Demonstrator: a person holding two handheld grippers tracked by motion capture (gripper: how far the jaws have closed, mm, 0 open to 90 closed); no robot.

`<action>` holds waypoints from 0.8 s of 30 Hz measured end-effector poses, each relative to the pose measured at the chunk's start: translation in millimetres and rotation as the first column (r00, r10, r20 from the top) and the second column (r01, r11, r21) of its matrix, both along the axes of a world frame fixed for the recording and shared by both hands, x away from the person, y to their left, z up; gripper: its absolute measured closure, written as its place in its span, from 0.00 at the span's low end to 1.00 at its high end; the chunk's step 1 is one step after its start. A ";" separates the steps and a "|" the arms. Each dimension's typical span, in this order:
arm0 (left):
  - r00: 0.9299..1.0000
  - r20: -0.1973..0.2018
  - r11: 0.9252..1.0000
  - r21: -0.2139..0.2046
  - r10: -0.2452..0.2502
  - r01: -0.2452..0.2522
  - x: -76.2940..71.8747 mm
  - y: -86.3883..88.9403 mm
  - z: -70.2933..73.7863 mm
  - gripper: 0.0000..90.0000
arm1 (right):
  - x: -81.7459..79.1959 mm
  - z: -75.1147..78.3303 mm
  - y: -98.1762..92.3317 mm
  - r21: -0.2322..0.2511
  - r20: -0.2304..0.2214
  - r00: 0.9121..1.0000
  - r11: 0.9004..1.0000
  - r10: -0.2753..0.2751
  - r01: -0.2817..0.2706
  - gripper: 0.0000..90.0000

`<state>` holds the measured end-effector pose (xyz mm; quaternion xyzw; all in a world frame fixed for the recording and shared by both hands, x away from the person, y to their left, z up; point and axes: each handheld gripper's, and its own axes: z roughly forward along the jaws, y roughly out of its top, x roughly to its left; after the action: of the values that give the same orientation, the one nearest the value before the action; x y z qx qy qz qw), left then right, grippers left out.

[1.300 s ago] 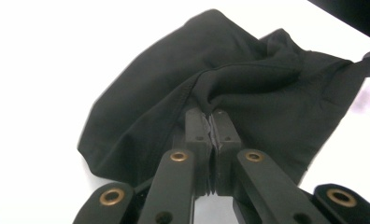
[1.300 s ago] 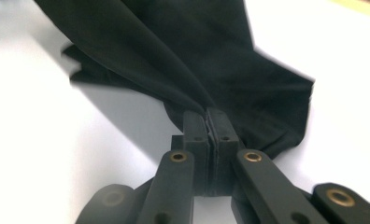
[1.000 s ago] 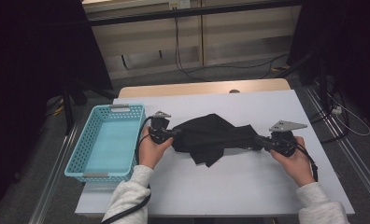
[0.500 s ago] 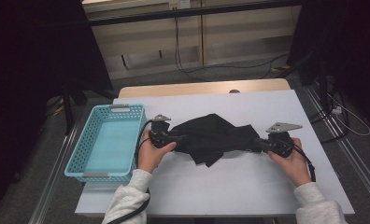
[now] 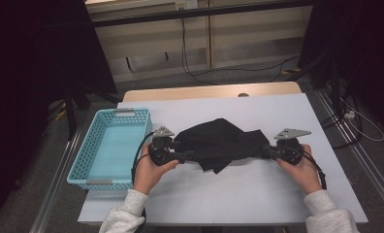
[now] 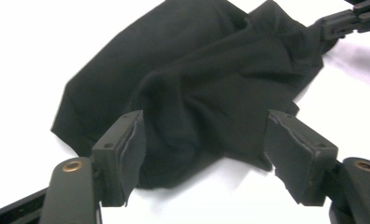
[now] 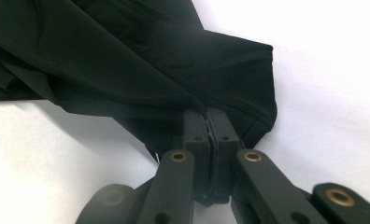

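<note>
The fingers (image 6: 122,154) of the left gripper (image 6: 204,158) stand spread and have just been opening, the crumpled black fabric garment (image 5: 221,143) lying loose between them with neither pad pressing it; those of the right gripper (image 7: 206,128) are pressed together, pinching a hemmed edge of the cloth. In the high view the garment sits at the centre of the white table (image 5: 258,194), bunched and creased between both hands, with the light-blue plastic mesh basket (image 5: 83,160) at centre left holding nothing. Judging by this, the work is at an early stage: one end is let go, the cloth is neither flattened nor folded, and putting it away remains.
</note>
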<state>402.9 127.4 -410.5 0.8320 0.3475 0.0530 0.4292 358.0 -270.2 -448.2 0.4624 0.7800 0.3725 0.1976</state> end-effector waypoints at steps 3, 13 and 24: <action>1.000 0.017 1.000 0.011 -0.014 0.014 -6.3 -0.7 0.5 0.32 | -0.1 -0.6 -0.3 0.005 -0.004 1.000 1.000 -0.002 0.002 0.98; 0.993 0.108 0.996 0.070 -0.056 0.049 -13.5 -8.3 -1.8 0.42 | -0.7 -0.7 -0.5 0.002 0.000 1.000 1.000 -0.007 0.007 0.98; 0.990 0.089 0.989 0.104 -0.112 0.103 -17.4 -25.7 -17.2 0.42 | -0.8 -0.8 -1.6 0.006 -0.004 1.000 1.000 -0.013 0.013 0.98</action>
<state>385.5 101.8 -427.7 0.8664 0.2782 0.0862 0.4056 357.2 -271.8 -449.0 0.4689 0.7763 0.3725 0.1970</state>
